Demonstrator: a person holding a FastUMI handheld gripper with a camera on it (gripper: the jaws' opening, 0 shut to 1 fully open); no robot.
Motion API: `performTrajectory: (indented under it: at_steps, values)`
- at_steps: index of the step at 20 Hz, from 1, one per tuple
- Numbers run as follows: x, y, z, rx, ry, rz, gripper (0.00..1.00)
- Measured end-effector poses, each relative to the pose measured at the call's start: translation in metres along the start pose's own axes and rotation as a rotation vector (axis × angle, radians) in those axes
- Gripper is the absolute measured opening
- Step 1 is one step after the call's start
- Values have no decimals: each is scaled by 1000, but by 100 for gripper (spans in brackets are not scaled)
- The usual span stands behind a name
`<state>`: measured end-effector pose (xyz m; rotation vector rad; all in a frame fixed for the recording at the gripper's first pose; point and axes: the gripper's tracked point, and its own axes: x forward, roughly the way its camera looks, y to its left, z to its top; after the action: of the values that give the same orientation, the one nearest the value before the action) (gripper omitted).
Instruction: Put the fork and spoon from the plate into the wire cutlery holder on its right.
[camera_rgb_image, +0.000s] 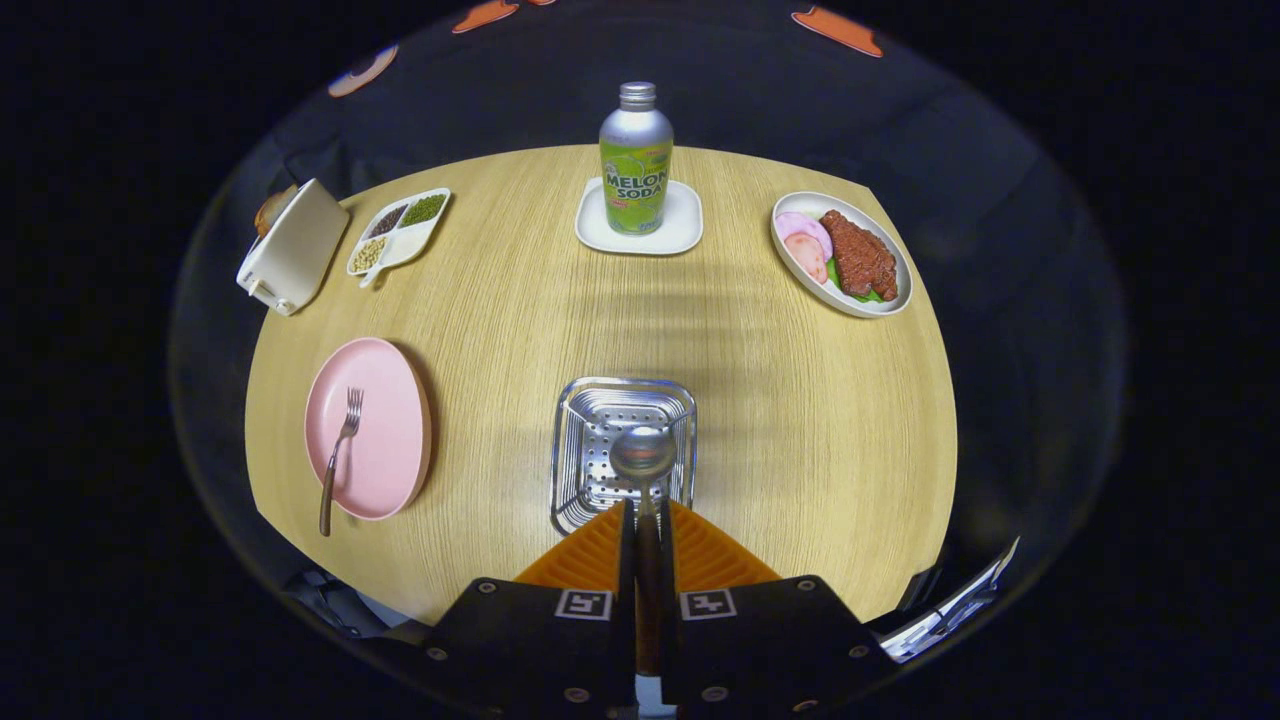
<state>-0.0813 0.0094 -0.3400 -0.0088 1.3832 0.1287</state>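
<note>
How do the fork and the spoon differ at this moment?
The fork lies flat on the pink plate, untouched; the spoon is clamped by its handle in the hand-held gripper. The fork sits left of the wire holder; the spoon's bowl hangs over the holder's opening. Both have metal heads and dark handles.

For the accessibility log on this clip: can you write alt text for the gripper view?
The tool is shut on a spoon, holding its bowl over the wire cutlery holder just ahead of the fingers on a wooden table. The fork lies on the pink plate to the holder's left. Beyond stand a soda bottle, a plate of food and a toaster.
</note>
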Motion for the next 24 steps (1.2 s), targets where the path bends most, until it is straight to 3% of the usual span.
performTrajectory:
  at_steps: [4, 11, 14, 16, 20, 24]
  values:
    - [-12, -4, 23, 58, -108, -12, 11]
    - [-71, -1, 92, 92, -492, -31, 15]
    - [-94, 0, 103, 81, -613, -57, 43]
    - [-110, 5, 114, 76, -706, -59, 55]
    - [-124, 23, 120, 76, -807, -63, 72]
    - [-143, 51, 127, 55, -928, -55, 81]
